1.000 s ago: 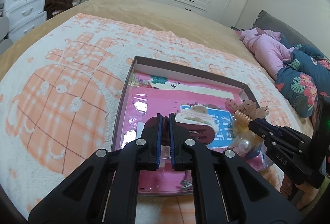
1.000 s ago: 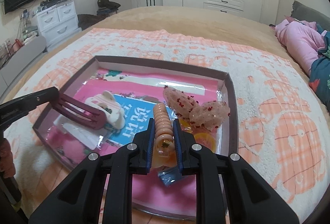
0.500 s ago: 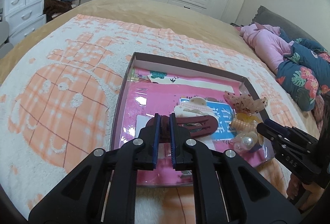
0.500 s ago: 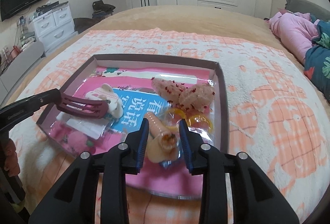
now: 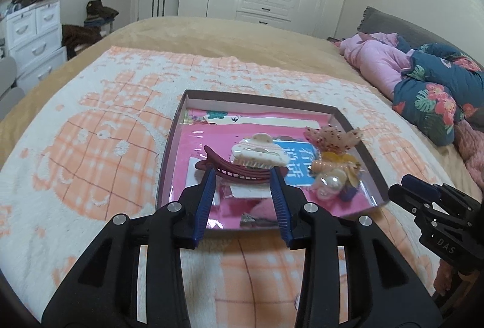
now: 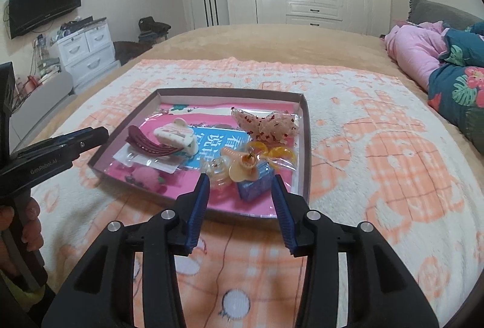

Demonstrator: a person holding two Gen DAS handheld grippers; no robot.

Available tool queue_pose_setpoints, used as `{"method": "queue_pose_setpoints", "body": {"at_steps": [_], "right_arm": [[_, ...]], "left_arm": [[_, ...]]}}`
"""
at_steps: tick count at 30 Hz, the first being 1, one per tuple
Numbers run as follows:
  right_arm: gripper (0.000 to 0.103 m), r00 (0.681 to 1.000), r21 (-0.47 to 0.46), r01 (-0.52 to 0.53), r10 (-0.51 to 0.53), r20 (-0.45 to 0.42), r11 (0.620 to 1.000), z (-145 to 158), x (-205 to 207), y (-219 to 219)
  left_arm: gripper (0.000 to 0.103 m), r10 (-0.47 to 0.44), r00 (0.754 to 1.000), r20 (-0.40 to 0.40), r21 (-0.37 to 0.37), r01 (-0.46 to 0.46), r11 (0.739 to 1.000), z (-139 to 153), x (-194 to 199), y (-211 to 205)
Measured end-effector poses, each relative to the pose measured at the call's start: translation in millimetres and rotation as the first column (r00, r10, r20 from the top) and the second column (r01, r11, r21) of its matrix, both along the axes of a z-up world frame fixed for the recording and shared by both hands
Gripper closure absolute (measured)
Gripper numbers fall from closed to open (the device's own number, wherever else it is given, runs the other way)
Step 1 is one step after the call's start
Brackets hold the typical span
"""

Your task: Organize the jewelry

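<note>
The left gripper (image 5: 243, 192) is spread wide and holds nothing; just ahead of its fingertips the maroon hair clip (image 5: 234, 169) lies in the tray (image 5: 260, 96), touching the cream claw clip (image 5: 258, 151) beyond it. The right gripper (image 6: 240, 192) is equally wide and empty, with the peach clip (image 6: 242, 166) and blue packet (image 6: 254, 186) just ahead in the same tray, and the glittery bow (image 6: 266, 125) farther on. Both seem to be at the release stage. Backing each gripper straight off, level and clear of the tray's near wall, should avoid snagging the clips or shifting the tray on the soft bed (image 6: 378, 152).
</note>
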State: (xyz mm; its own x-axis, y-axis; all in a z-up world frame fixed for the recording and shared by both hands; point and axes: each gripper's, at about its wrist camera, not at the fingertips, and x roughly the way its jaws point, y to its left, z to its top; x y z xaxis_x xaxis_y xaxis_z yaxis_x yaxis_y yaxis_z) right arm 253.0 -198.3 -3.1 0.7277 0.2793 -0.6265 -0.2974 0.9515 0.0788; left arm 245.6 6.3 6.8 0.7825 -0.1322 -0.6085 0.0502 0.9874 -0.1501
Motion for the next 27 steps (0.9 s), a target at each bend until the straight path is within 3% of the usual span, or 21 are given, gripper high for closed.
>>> {"method": "queue_pose_setpoints", "body": {"at_steps": [17,21,27], "right_arm": [[0.043,0.997,0.039,0.035,-0.038,0.071,0.999,8.0,-71.7,-5.4],[0.035,0.996,0.039,0.04,-0.044,0.081,0.998,5.7,-84.4,-8.3],[0.014,0.991,0.045,0.061,-0.066,0.117,0.997,2.5,-104.9,-13.7]], "left_arm": [[0.057,-0.015,0.997,0.076,0.031,0.012,0.999,2.4,-69.1,-6.8],[0.049,-0.022,0.996,0.092,0.037,0.019,0.999,0.6,-83.2,-9.8],[0.034,-0.033,0.993,0.113,0.036,0.029,0.999,-0.4,-103.1,-10.5]]}}
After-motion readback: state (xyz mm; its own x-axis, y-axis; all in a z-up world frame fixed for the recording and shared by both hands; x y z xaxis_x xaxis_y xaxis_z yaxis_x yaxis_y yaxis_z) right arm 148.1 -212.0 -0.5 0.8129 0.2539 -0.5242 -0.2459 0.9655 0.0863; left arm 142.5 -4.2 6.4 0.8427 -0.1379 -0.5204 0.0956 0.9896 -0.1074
